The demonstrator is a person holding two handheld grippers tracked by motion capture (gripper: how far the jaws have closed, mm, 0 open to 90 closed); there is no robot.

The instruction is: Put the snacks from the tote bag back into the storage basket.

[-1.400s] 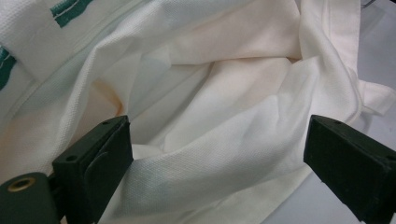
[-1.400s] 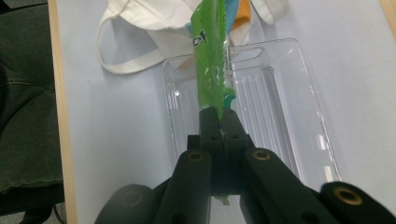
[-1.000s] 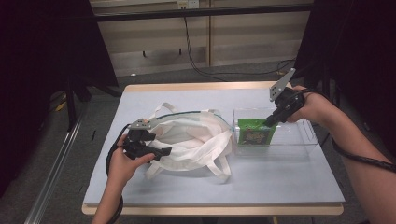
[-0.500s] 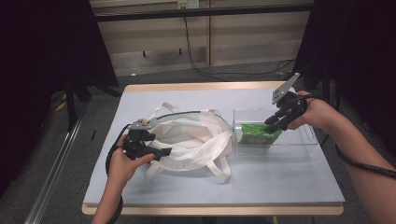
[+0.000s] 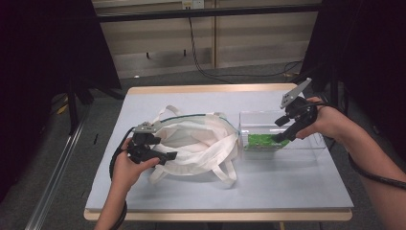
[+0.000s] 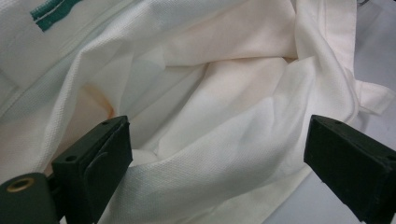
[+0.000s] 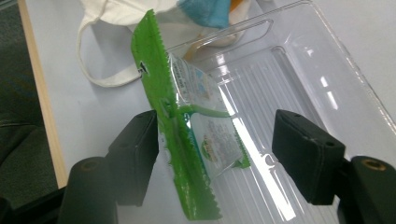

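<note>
While gaping wide over the clear plastic tray, right gripper with jaws just opened, pads off everything. Green snack packet standing between those jaws in the right gripper view, leaning close to one jaw, whether touching it cannot be told; other jaw well apart from it. Packet seen from above as a green strip inside the tray, toward the end nearest the bag. Tray sitting on the grey table, right of centre, just beside the white cloth bag.

Left gripper held at the near left edge of the bag, jaws standing far apart in the left gripper view, white fabric bunched between and beyond them. Cloth lying loose across the gap, pressed by neither pad, so nothing held there. Green stitched stripe at the top left corner of that view. Bag handles trailing loose onto the table toward the person's side. Bag mouth open toward the tray.
</note>
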